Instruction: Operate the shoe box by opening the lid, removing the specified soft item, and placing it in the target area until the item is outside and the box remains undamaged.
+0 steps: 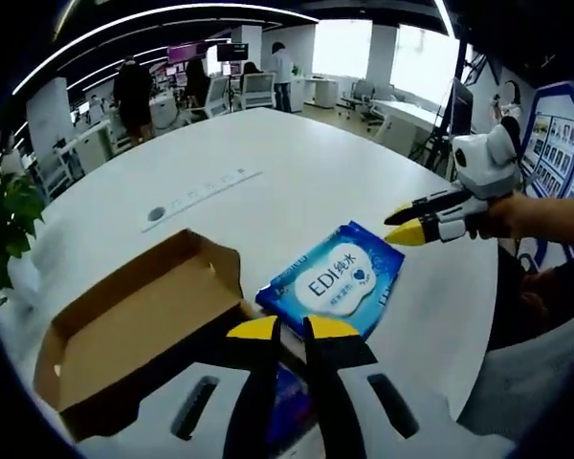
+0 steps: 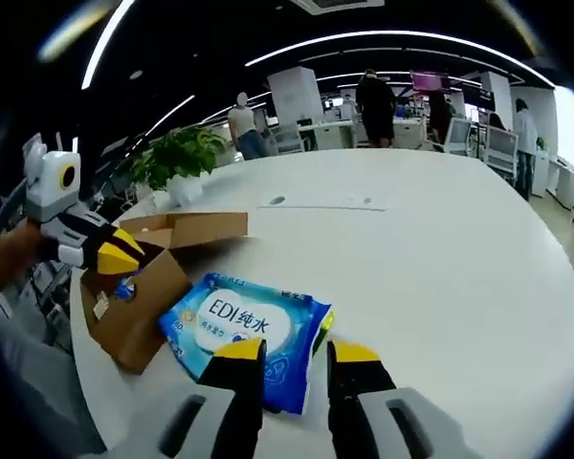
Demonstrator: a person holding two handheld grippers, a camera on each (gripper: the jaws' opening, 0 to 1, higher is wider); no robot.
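An open brown cardboard shoe box (image 1: 124, 325) lies on the white table, lid flapped back. Just to its right, outside it, a blue wet-wipes pack (image 1: 335, 282) lies flat on the table. My left gripper (image 1: 292, 330) hovers at the box's near corner, jaws a narrow gap apart with nothing between them. A blue item (image 1: 292, 402) shows below it. My right gripper (image 1: 404, 224), held by a hand, comes in from the right, open, just off the pack's corner. In the right gripper view my right gripper (image 2: 297, 351) stands open over the pack's (image 2: 249, 325) near edge. The left gripper (image 2: 115, 251) is at the box (image 2: 143, 296).
A flat cable cover (image 1: 201, 196) runs across the table's middle. A potted plant (image 2: 177, 153) stands at the table's edge near the box. Office chairs, desks and several people are beyond the table. The white table (image 2: 440, 287) stretches wide to the right.
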